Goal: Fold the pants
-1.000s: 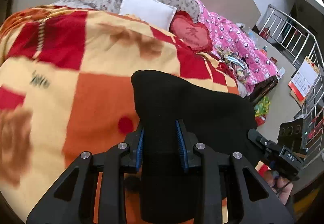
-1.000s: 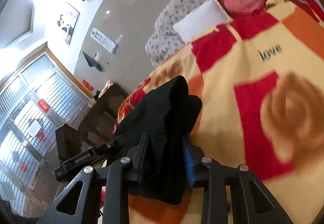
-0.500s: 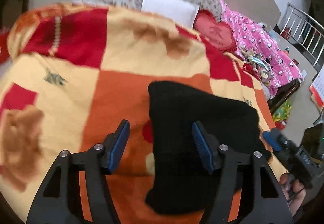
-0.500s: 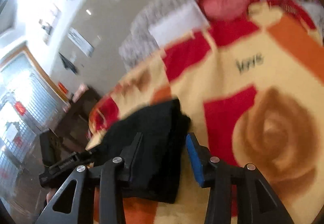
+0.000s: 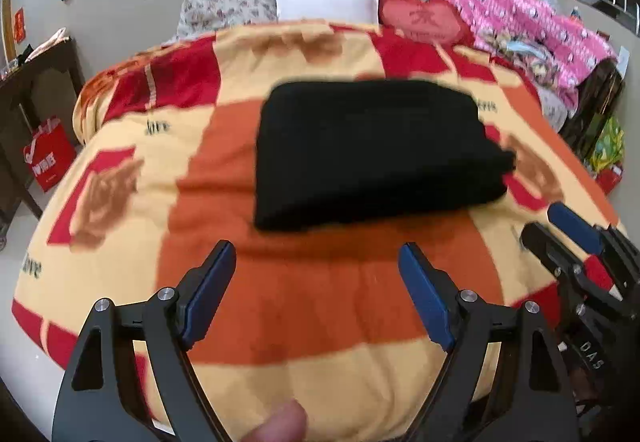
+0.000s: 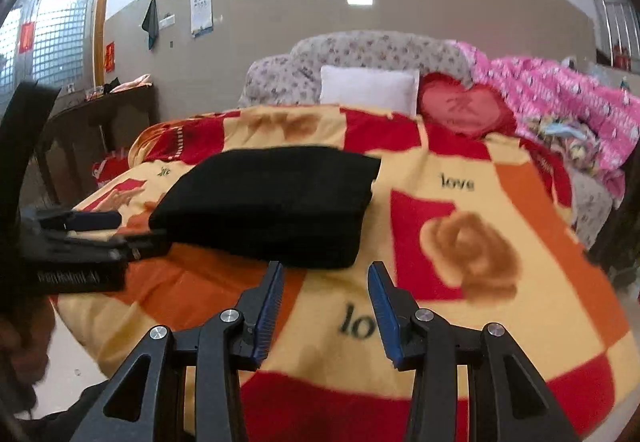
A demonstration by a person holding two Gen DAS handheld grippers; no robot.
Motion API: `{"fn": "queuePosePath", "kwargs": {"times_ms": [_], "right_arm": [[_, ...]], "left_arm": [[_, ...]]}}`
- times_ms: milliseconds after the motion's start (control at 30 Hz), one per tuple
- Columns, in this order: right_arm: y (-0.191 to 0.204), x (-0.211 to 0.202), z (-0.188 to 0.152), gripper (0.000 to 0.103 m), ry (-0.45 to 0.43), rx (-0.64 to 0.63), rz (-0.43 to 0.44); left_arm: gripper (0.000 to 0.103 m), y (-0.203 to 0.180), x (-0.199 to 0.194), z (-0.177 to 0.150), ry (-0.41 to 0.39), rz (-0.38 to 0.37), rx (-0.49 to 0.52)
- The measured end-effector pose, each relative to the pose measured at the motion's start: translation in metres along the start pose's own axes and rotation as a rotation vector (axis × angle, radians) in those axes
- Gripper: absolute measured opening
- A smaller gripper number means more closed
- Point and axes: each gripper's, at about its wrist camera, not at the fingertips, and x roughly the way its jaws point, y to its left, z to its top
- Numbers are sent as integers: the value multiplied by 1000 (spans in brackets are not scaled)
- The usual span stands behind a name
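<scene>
Pants, clamped by both grippers a second ago, now lie folded and released on the bed's blanket. Left gripper is pulled back, fingers opening on nothing; right gripper likewise released.

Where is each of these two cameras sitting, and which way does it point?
Left wrist: on the left gripper, jaws opening and empty, facing the folded black pants on the checked blanket; a fingertip shows below.
Right wrist: on the right gripper, open, facing the same pants.
Shared: pants, blanket, white pillow, each other's gripper.
</scene>
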Motion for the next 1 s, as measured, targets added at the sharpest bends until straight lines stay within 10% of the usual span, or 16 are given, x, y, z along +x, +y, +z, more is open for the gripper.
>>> {"fn": "queuePosePath", "kwargs": {"times_ms": [1000], "right_arm": [[11,-4,-9,42,46,-8,-50]], "left_arm": [[102,-12,23,-19,14,-28,15]]}}
